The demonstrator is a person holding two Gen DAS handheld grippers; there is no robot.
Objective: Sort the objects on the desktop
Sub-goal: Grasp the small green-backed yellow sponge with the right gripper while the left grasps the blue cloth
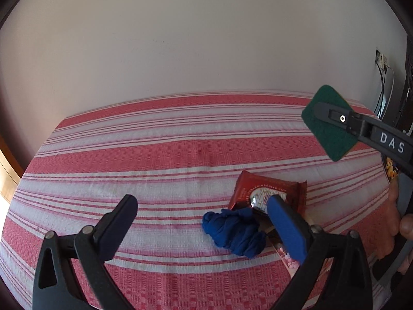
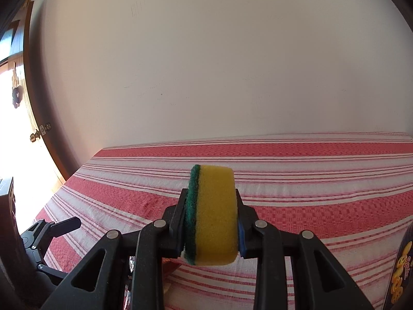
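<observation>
Sponge: yellow foam with green scrub face [image 2: 211,214], pinched flat-side to flat-side in the right claw [image 2: 210,222], lifted clear of the striped cloth [image 2: 309,206]; green face against one pad, yellow against the other, so the soft foam takes the squeeze.
Right claw: closed down on the sponge, foam visibly compressed; in the left view the green face [image 1: 327,122] hangs above the far-right part of the worktop.
Left claw: wide apart [image 1: 204,230], nothing between the pads, angled down over the near-right area.
Blue cloth: bunched bundle [image 1: 233,230] lying on the striped cloth, just beside the right-hand finger [image 1: 286,230].
Red packet: foil pouch [image 1: 268,191] flat behind the blue bundle, touching or overlapping it; partly hidden by that finger.
Pink strip: small patterned item [image 1: 286,257] near the finger base, too hidden to identify.
Open room: left half and far band of the worktop bare; far edge meets the wall.
Crowding: right edge carries a printed package [image 2: 402,271]; likely best drop space is left or far centre.
Risk: my read, left claw's reach for the bundle could snag the packet.
</observation>
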